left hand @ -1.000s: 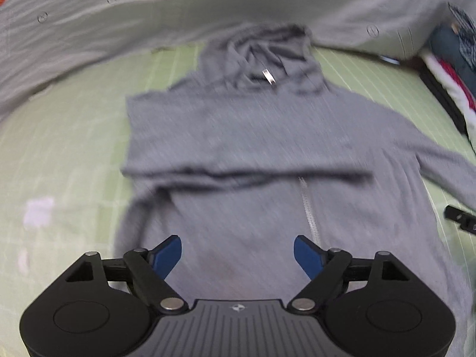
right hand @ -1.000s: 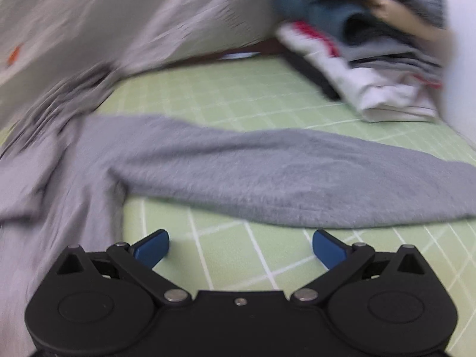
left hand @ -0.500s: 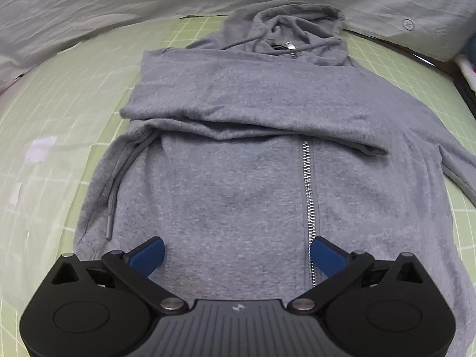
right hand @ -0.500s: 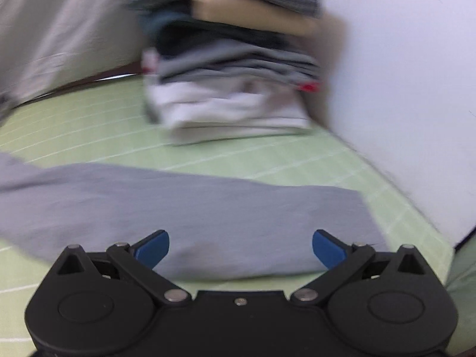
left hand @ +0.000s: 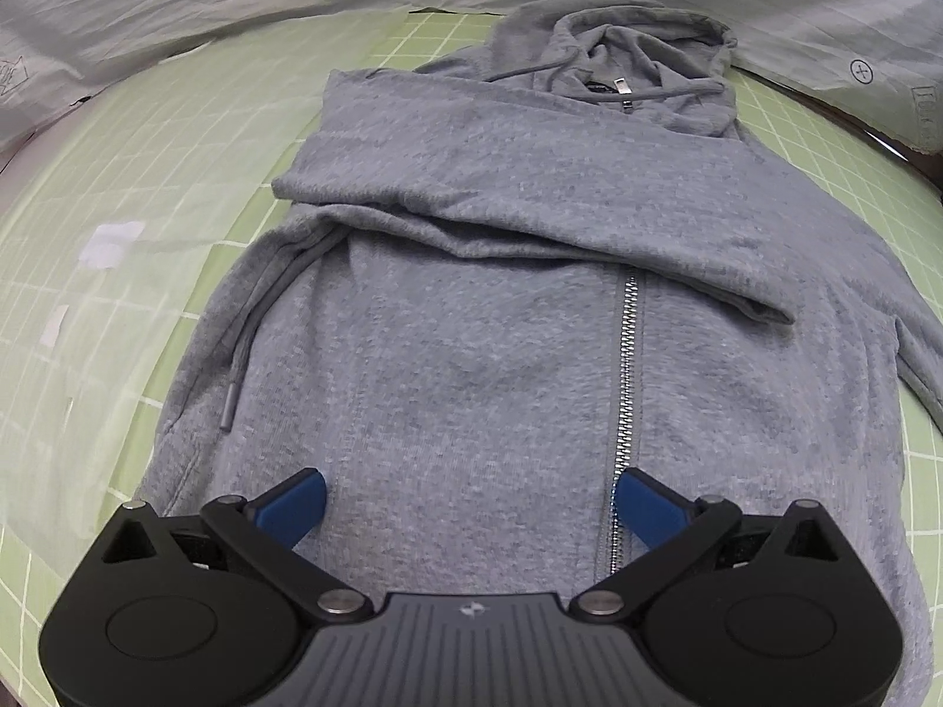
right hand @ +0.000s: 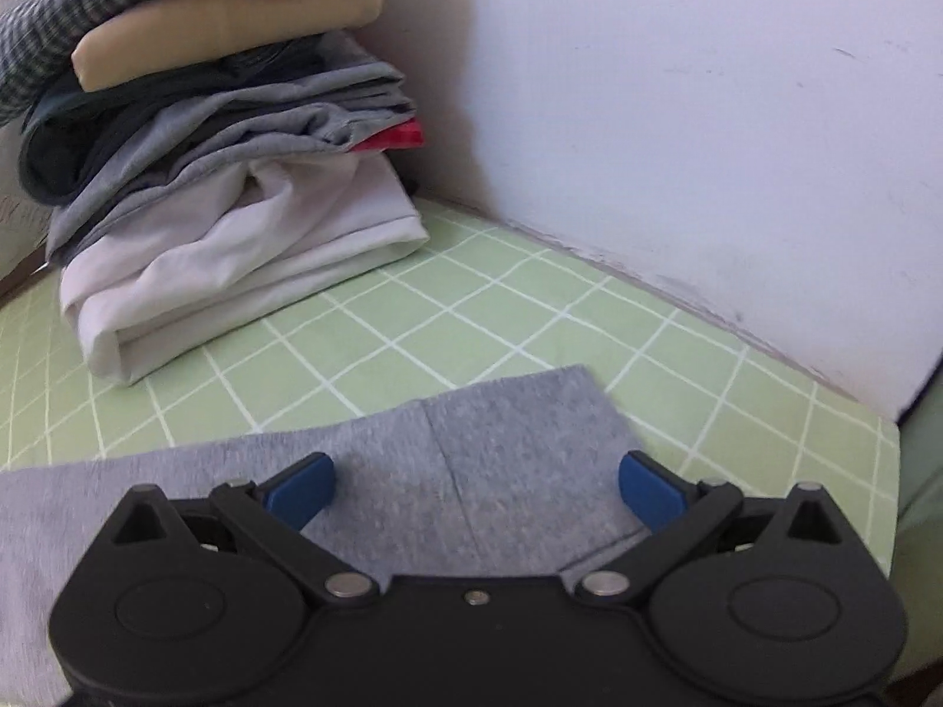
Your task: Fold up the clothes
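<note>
From the left wrist, a soft heathered grey hoodie [left hand: 501,306] lies flat on the green gridded mat [left hand: 165,188], one sleeve folded across its chest, a metal zipper [left hand: 627,389] running down it. The left gripper [left hand: 468,504] has just been opening; its blue pads stand wide, nothing between them.

From the right wrist, the right gripper [right hand: 474,486] stands spread above the hoodie's sleeve cuff [right hand: 518,448], gripping nothing. A lumpy stack of folded clothes [right hand: 224,177] sits by the white wall [right hand: 678,118].
</note>
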`<state>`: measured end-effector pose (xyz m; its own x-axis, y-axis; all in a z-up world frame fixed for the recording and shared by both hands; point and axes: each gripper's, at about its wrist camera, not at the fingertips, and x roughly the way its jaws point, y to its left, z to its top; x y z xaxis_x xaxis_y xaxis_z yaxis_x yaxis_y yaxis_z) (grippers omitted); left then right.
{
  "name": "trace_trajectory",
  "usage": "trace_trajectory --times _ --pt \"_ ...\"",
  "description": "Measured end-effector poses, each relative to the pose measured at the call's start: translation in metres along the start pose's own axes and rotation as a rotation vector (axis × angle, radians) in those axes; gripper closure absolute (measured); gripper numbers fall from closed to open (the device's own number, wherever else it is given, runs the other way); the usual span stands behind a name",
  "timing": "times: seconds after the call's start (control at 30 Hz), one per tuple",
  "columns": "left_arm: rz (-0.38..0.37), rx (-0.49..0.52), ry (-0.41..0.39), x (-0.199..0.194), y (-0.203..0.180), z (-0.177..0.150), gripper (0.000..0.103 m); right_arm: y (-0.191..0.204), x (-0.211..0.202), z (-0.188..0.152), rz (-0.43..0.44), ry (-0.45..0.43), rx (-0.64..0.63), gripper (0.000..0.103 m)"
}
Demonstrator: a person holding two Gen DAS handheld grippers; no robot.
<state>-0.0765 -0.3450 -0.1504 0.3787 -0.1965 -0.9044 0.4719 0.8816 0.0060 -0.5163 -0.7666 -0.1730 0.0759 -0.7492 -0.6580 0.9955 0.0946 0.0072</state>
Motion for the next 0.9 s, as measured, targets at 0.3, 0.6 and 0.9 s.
trace_trajectory --times 0.3,0.6,0.9 --pt "0.002 -0.007 -0.027 -0.001 0.0 -0.004 0.0 0.004 -0.016 -0.004 0.135 0.013 -0.106 0.031" --pt "-0.019 0.025 -0.044 -0.001 0.003 -0.005 0.0 0.009 -0.042 -0.001 0.293 0.122 0.017 0.096" --pt "-0.155 -0.031 -0.084 -0.025 0.035 0.004 0.0 0.095 -0.117 0.0 0.672 0.165 0.15 0.099"
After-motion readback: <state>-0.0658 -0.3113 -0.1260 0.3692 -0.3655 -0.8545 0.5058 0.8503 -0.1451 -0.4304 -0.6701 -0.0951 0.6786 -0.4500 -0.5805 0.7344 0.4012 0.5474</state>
